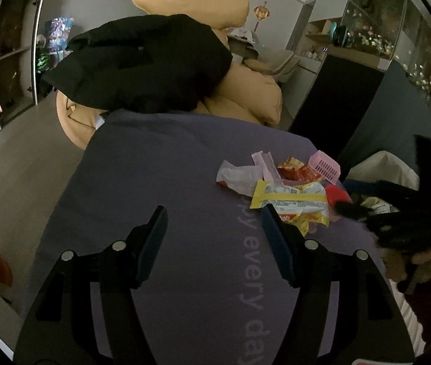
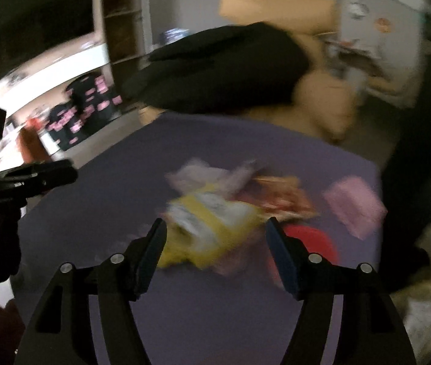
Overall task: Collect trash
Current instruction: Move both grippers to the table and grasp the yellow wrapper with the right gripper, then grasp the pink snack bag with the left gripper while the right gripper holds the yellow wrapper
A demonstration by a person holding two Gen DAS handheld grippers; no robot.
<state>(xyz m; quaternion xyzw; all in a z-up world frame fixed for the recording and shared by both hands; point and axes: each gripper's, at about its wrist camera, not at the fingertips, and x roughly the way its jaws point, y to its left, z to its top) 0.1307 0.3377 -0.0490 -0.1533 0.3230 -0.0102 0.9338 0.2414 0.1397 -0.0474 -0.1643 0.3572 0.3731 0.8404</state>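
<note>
A pile of trash lies on the purple table (image 1: 169,167): a yellow wrapper (image 1: 291,202), a white crumpled wrapper (image 1: 239,176), a pale pink wrapper (image 1: 265,164), a red-orange snack bag (image 1: 297,168) and a red lid (image 1: 338,196). My left gripper (image 1: 213,219) is open and empty, left of the pile. My right gripper (image 2: 215,231) is open, hovering just short of the yellow wrapper (image 2: 215,222). The right wrist view is blurred. The right gripper also shows at the right of the left wrist view (image 1: 397,219).
A small pink basket (image 1: 324,167) stands beyond the pile near the table's right edge. A black garment (image 1: 142,64) lies over tan cushions (image 1: 245,97) behind the table. A white-lined bin (image 1: 382,167) sits right of the table. Dark cabinets stand at the right.
</note>
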